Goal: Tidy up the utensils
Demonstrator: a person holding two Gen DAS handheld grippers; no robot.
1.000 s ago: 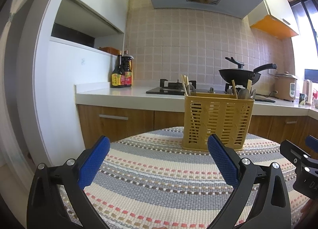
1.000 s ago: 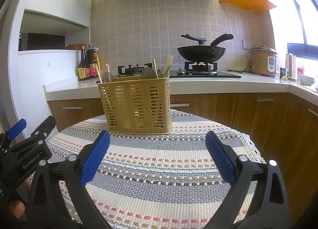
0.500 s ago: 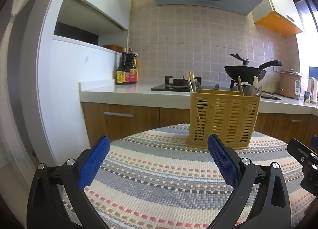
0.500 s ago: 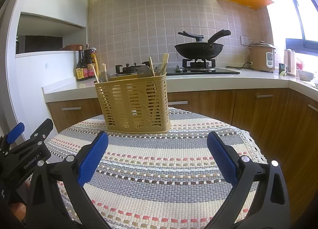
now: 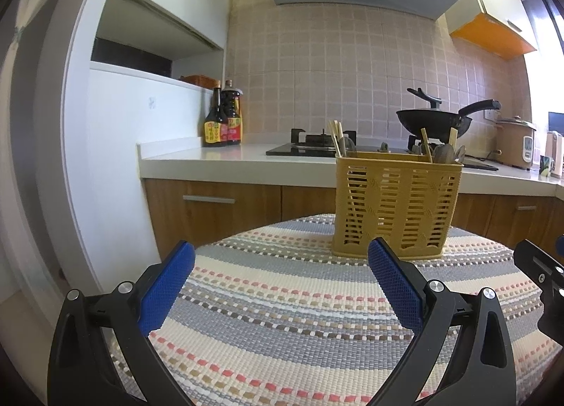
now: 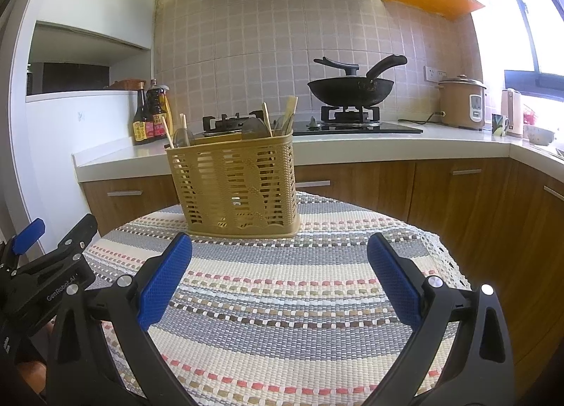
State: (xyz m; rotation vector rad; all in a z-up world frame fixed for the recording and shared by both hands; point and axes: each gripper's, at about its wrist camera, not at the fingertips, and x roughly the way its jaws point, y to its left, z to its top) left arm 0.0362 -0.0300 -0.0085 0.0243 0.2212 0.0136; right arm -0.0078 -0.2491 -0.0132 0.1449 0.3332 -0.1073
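Left to right across the striped woven tablecloth: the left gripper hovers low over the cloth with its blue-padded jaws spread wide and nothing between them; the right gripper hovers likewise, jaws wide and empty. The yellow slotted utensil basket stands upright on the far part of the cloth, its long side roughly facing the cameras, well apart from both grippers. In it the utensils stand with their long axes near vertical: at the left end a pair of wooden chopsticks leans slightly left, tips out of sight inside; at the right end a further wooden stick and spoons rise bowl-up above the rim. The left wrist view alone shows the tip of the right gripper at its right edge; the right wrist view alone shows the left gripper's body at its left edge, part of a hand beneath it, and the lace hem of the cloth at the table's right side. Behind, on the counter: dark sauce bottles, a gas hob carrying a black wok, and a rice cooker.
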